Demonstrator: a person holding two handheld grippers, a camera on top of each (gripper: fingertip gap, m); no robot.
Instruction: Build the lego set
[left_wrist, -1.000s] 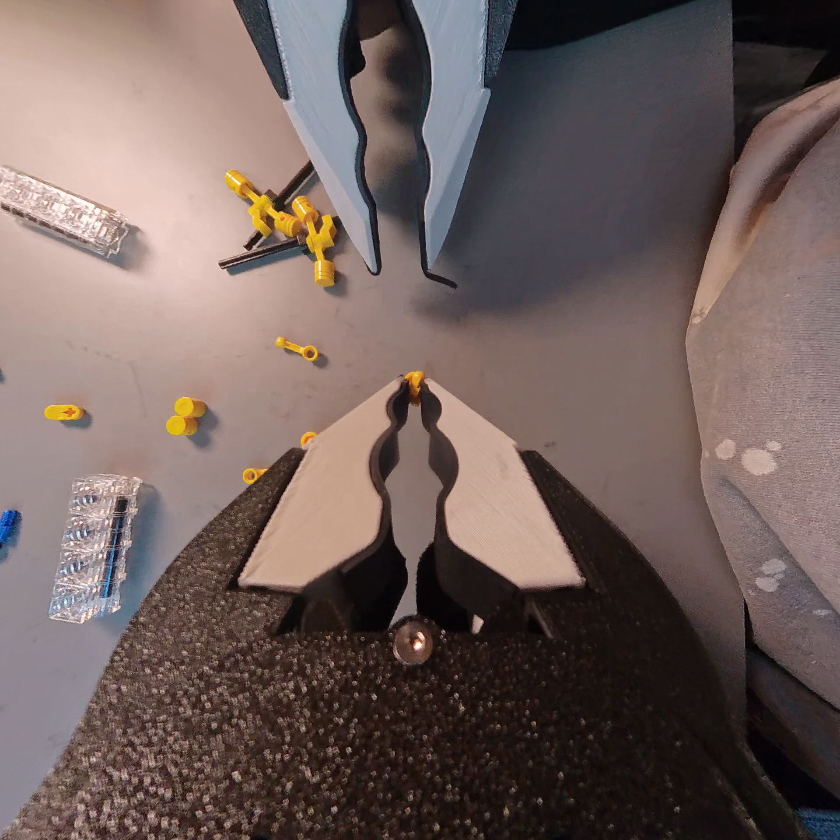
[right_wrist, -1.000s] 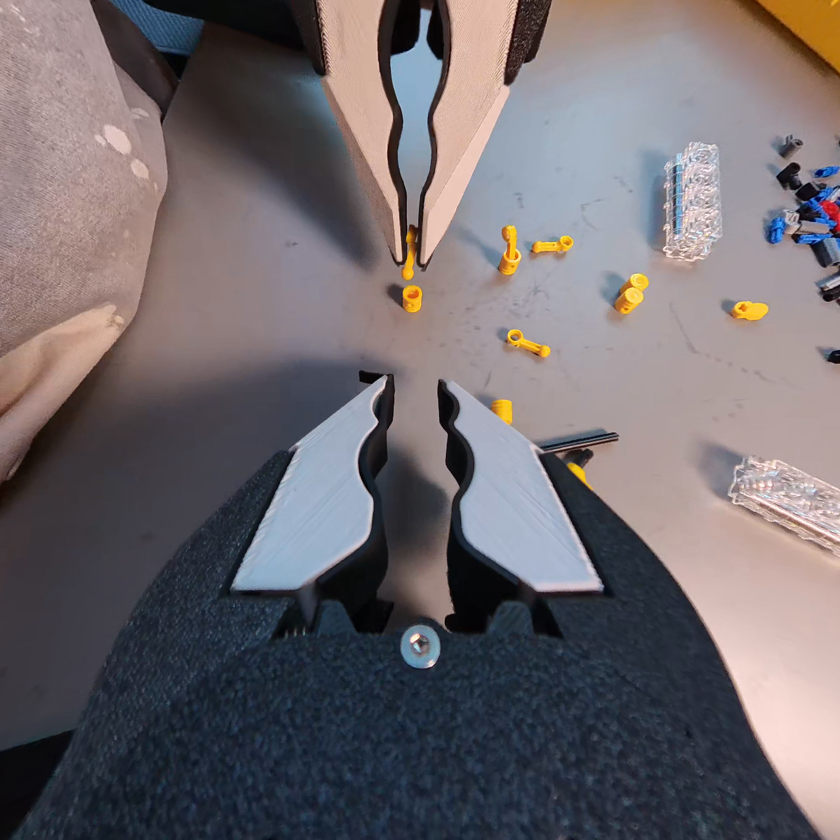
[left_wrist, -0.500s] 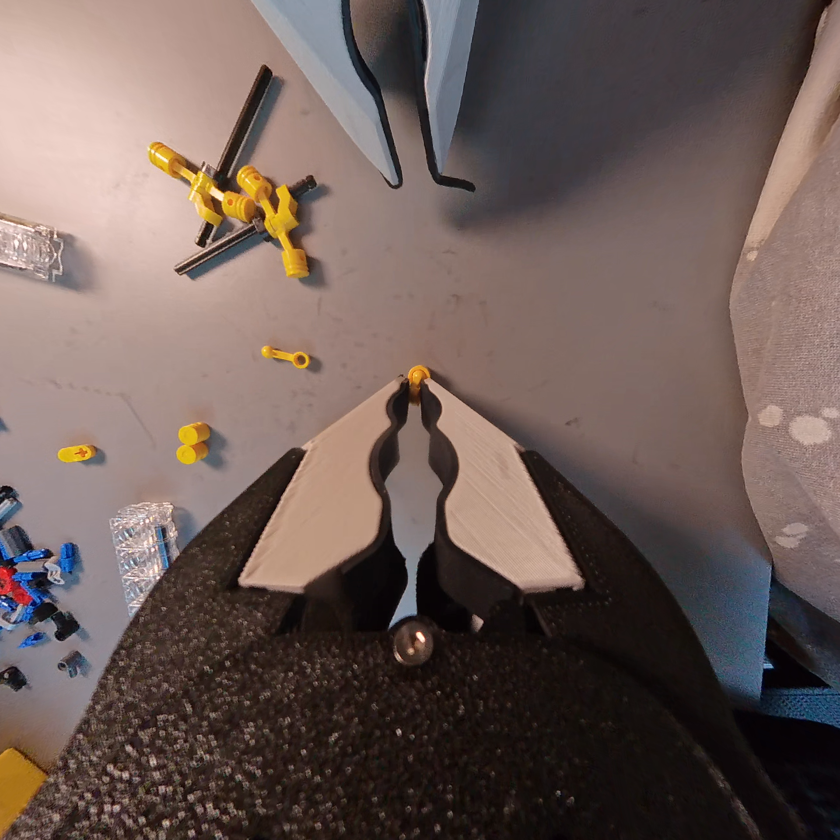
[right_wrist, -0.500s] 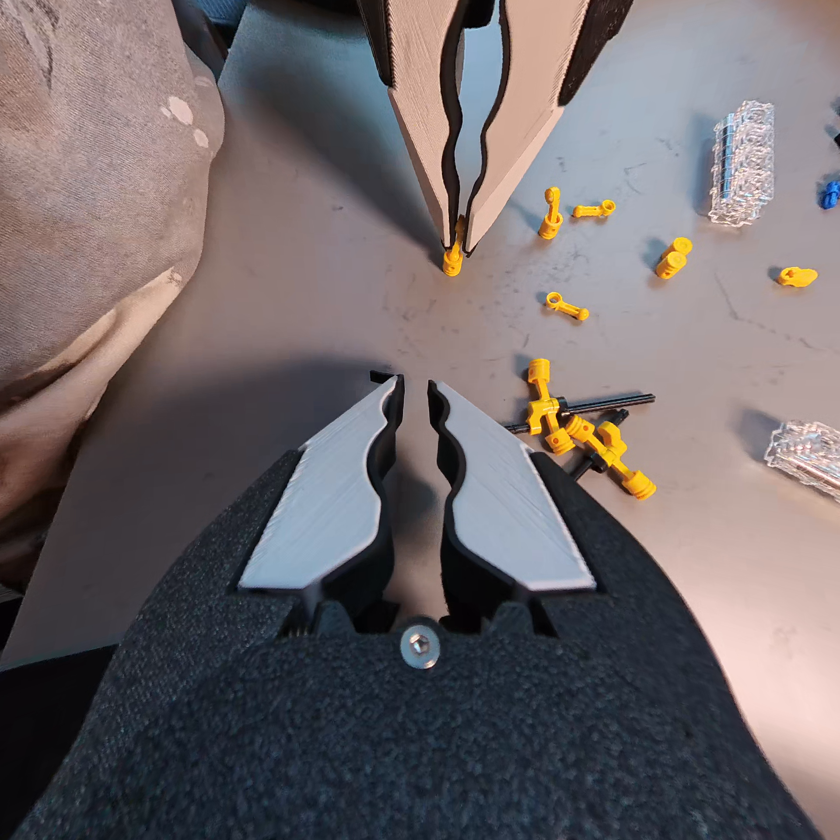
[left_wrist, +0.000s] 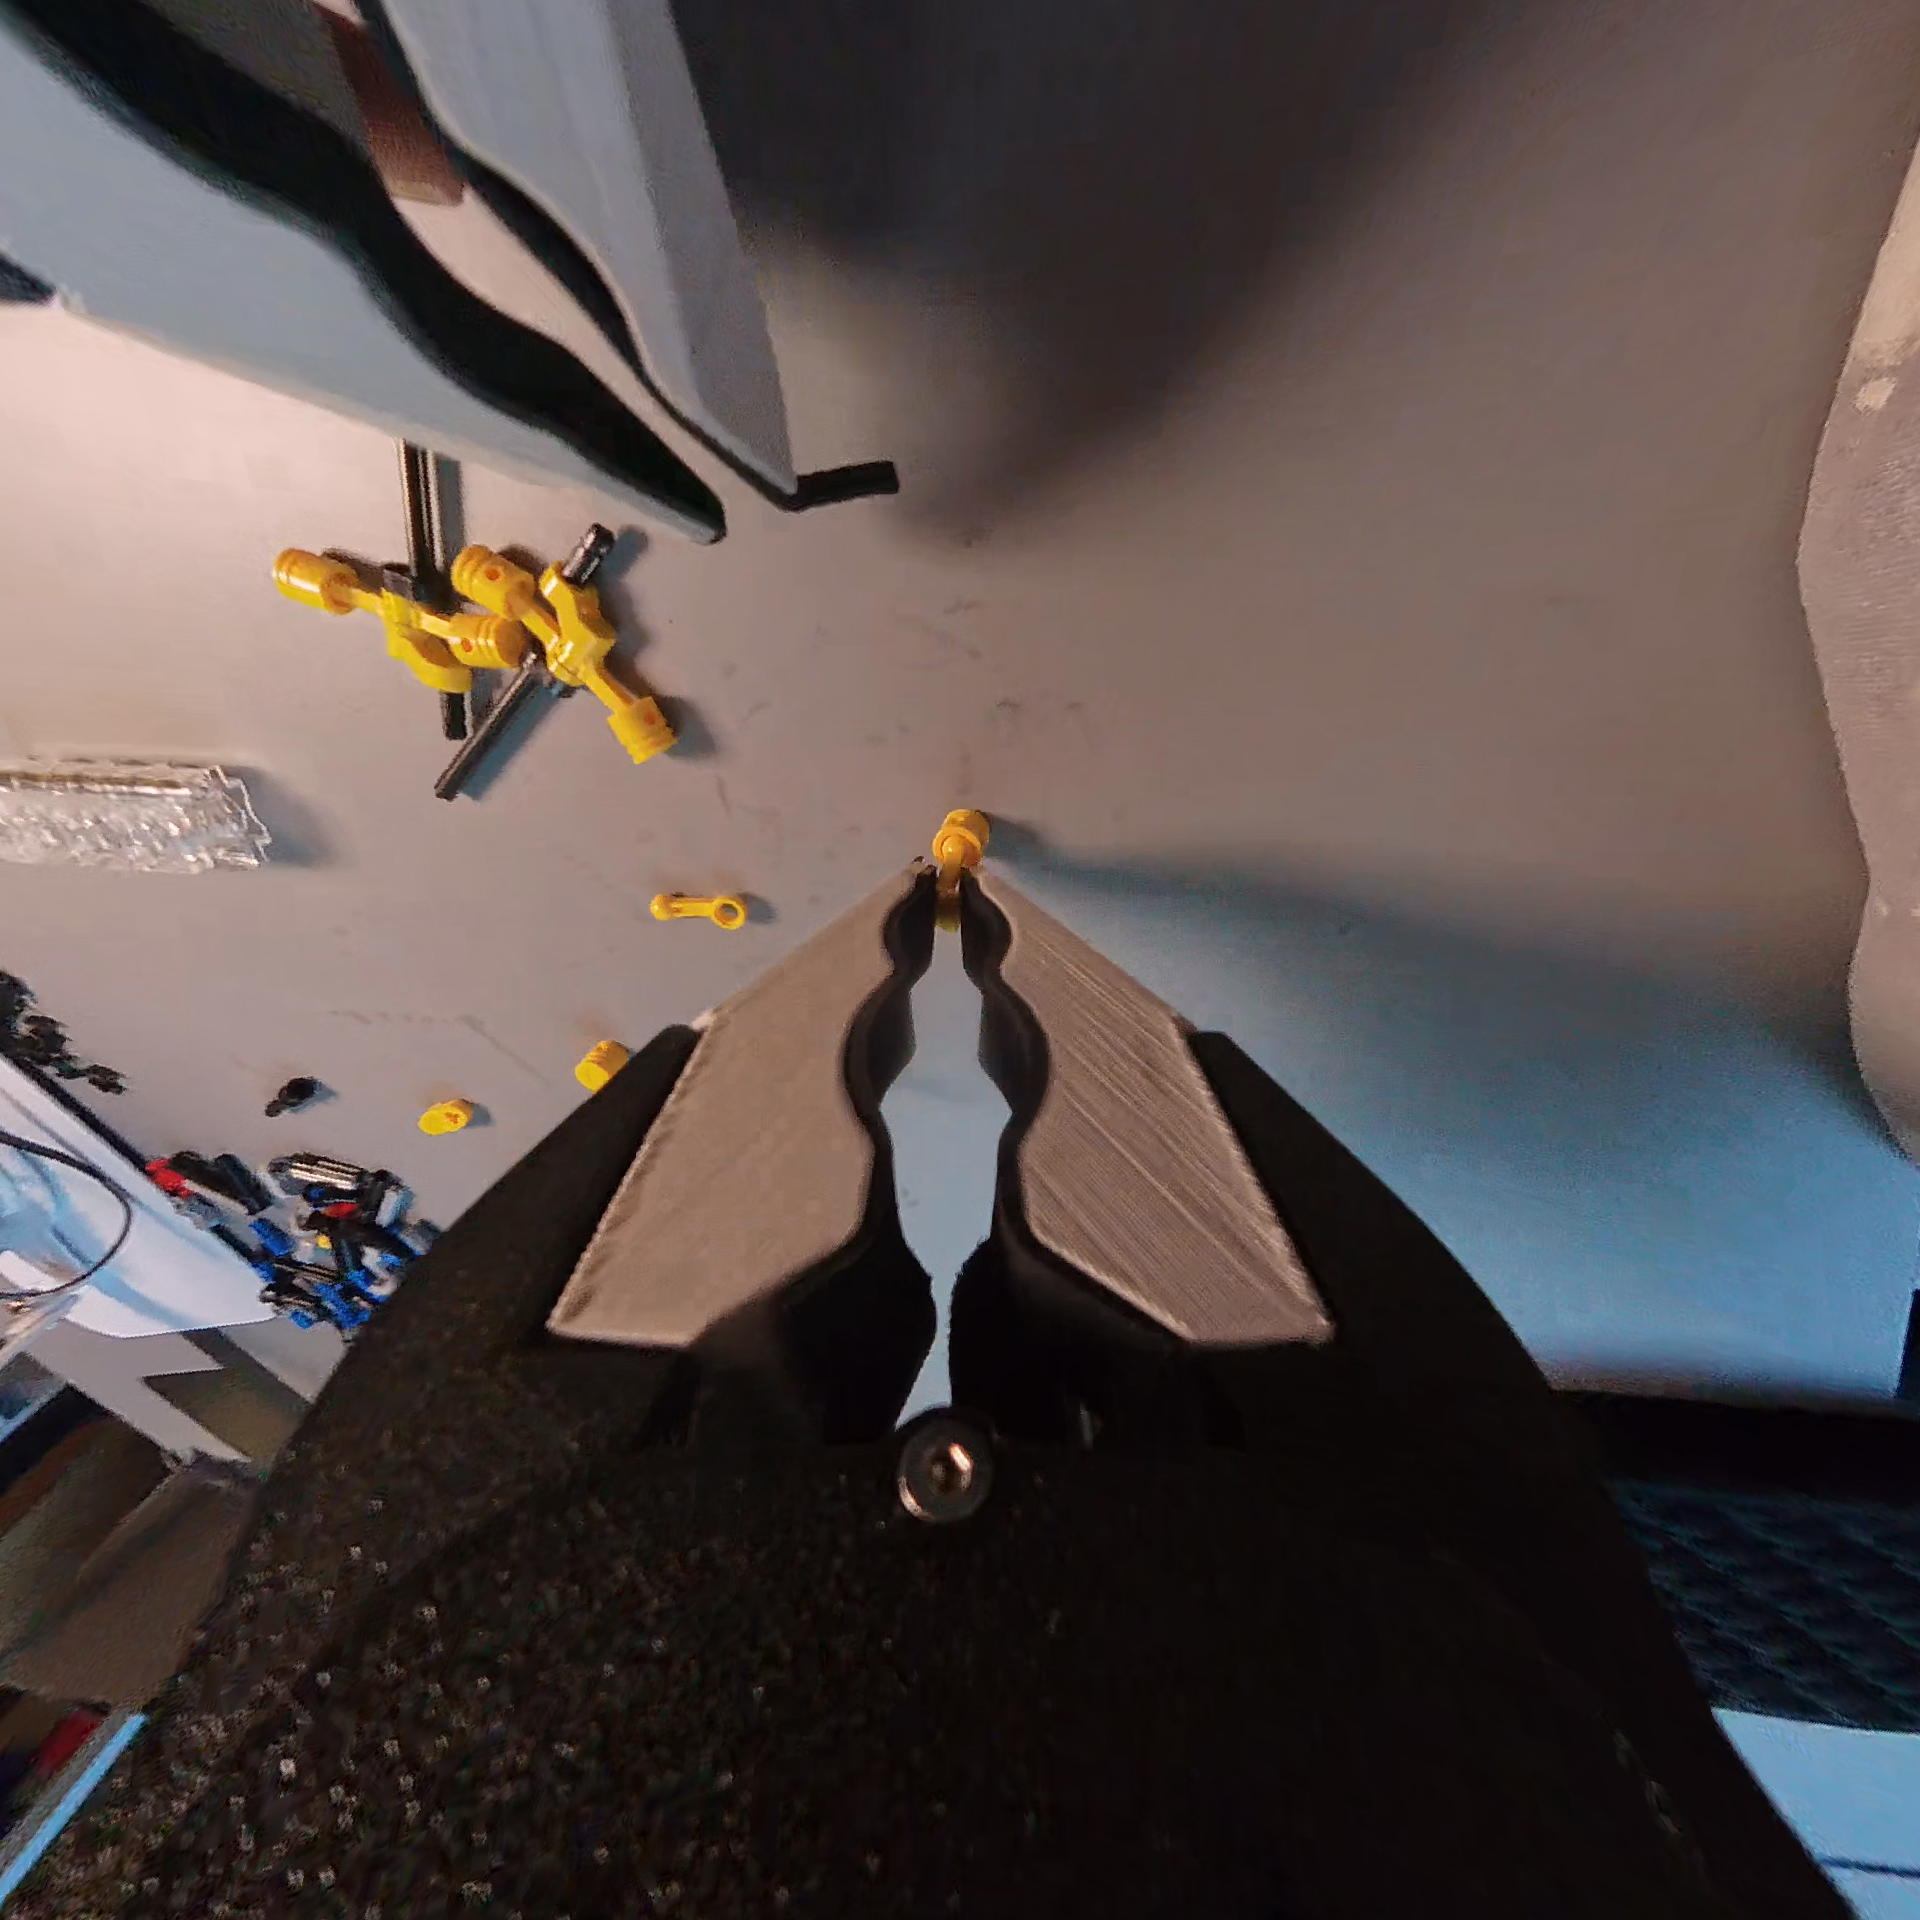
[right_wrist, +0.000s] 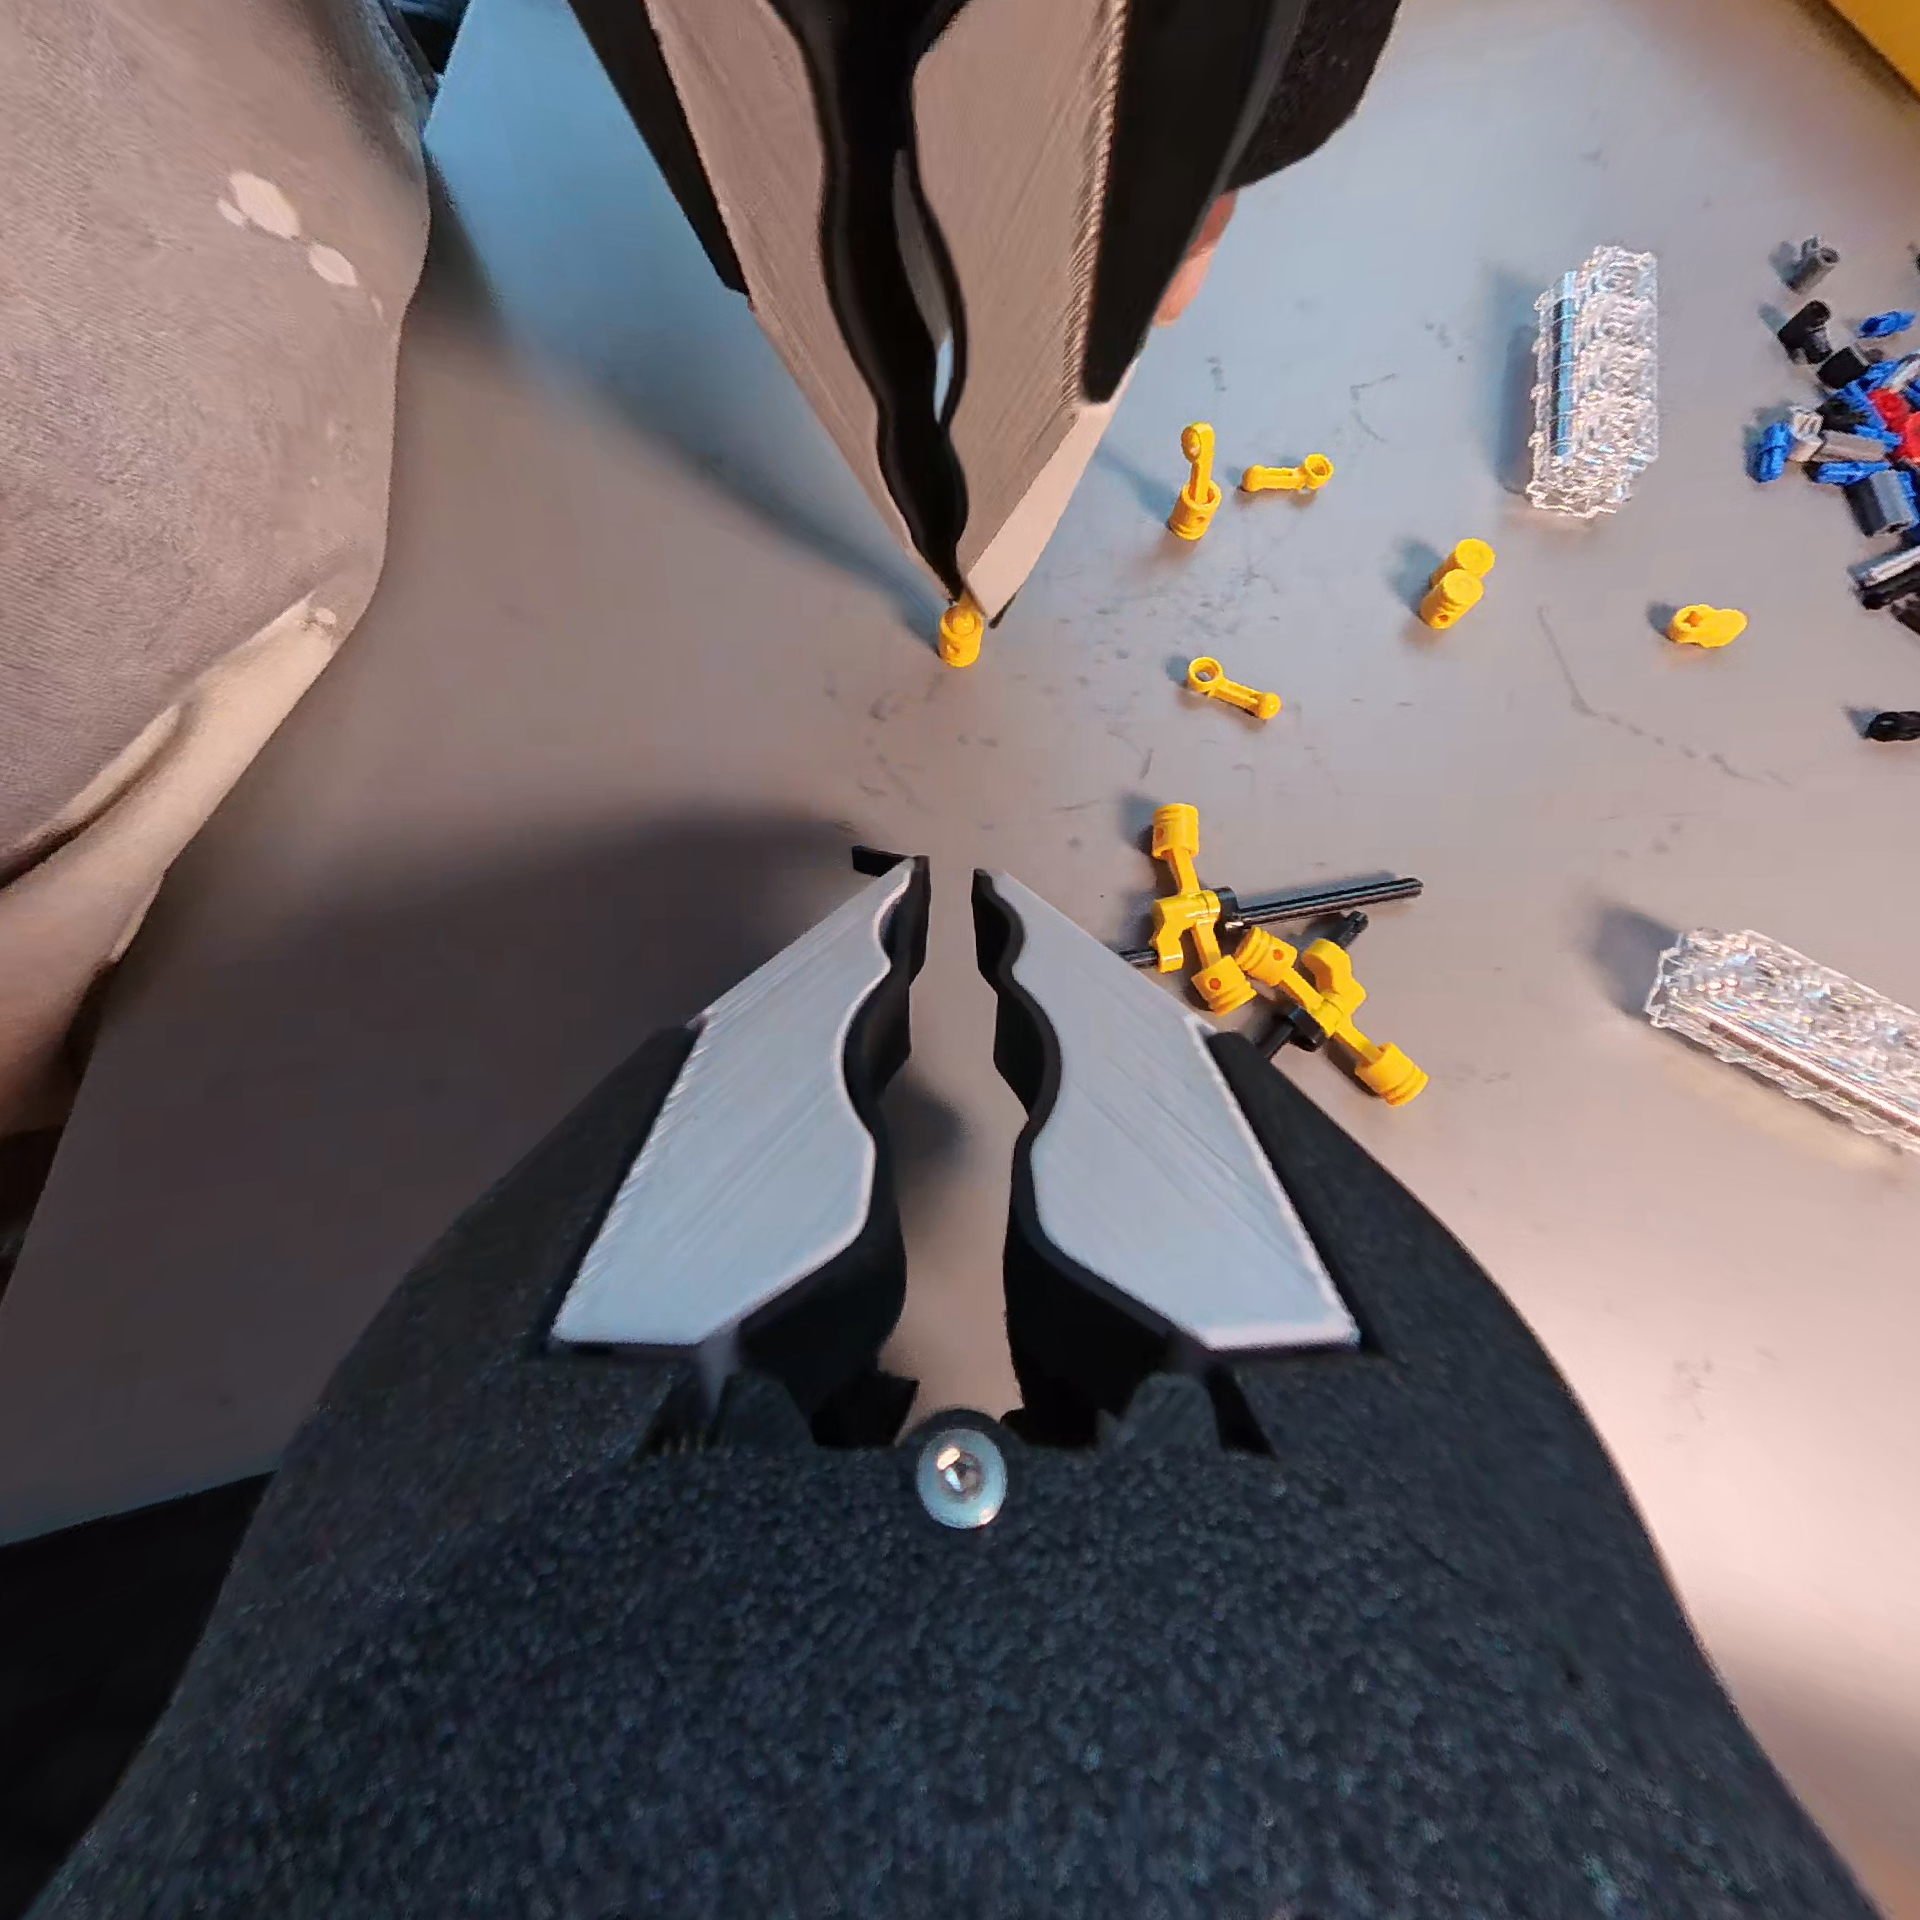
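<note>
My left gripper (left_wrist: 943, 883) is shut on a small yellow connecting rod with a yellow piston (left_wrist: 961, 836) on its far end. In the right wrist view the left gripper (right_wrist: 961, 603) points steeply down and the piston (right_wrist: 958, 636) rests on the grey table (right_wrist: 727, 748). My right gripper (right_wrist: 951, 883) is empty, its jaws a narrow gap apart, hovering over bare table just left of a yellow crankshaft assembly on black axles (right_wrist: 1278, 966). From the left wrist view the right gripper (left_wrist: 758, 509) hangs at the upper left, above that assembly (left_wrist: 499, 634).
Loose yellow rods (right_wrist: 1233, 689) and pistons (right_wrist: 1455, 582) lie at the right. Two clear blocks (right_wrist: 1595, 384) (right_wrist: 1787, 1023) and a pile of blue, black and red parts (right_wrist: 1860, 436) lie farther right. A grey stained cloth (right_wrist: 187, 416) borders the table's left side.
The left gripper lowered the held rod onto a piston standing on the table, and the two are now together. The right gripper's jaws have narrowed and it has drawn back beside the crankshaft assembly.
</note>
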